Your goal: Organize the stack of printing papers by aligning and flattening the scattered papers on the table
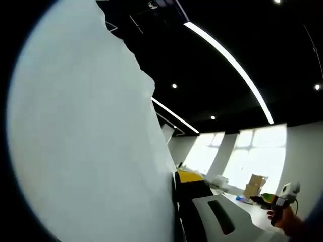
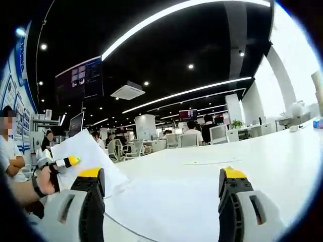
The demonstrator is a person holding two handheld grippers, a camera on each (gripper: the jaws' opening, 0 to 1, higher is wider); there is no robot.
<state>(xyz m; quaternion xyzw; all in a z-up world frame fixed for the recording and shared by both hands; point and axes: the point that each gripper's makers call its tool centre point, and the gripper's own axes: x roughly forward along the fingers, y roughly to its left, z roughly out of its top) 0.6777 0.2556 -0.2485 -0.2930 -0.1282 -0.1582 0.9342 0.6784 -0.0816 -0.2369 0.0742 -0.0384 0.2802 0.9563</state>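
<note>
Above the bench (image 2: 212, 176), the left hand-held gripper (image 2: 60, 162) is clamped on the lifted papers (image 1: 86, 141), the right hand-held gripper (image 2: 161, 194) gapes empty; aligning and flattening seem unfinished.

A large open office is seen under a black ceiling (image 2: 166, 45) crossed by long white light strips (image 2: 186, 92) and dotted with small spotlights (image 1: 174, 85). Bright windows (image 1: 257, 156) are set in a white wall. White desks (image 2: 262, 151) and chairs (image 2: 218, 133) are spread across the room, with screens (image 2: 83, 78) hung overhead.
</note>
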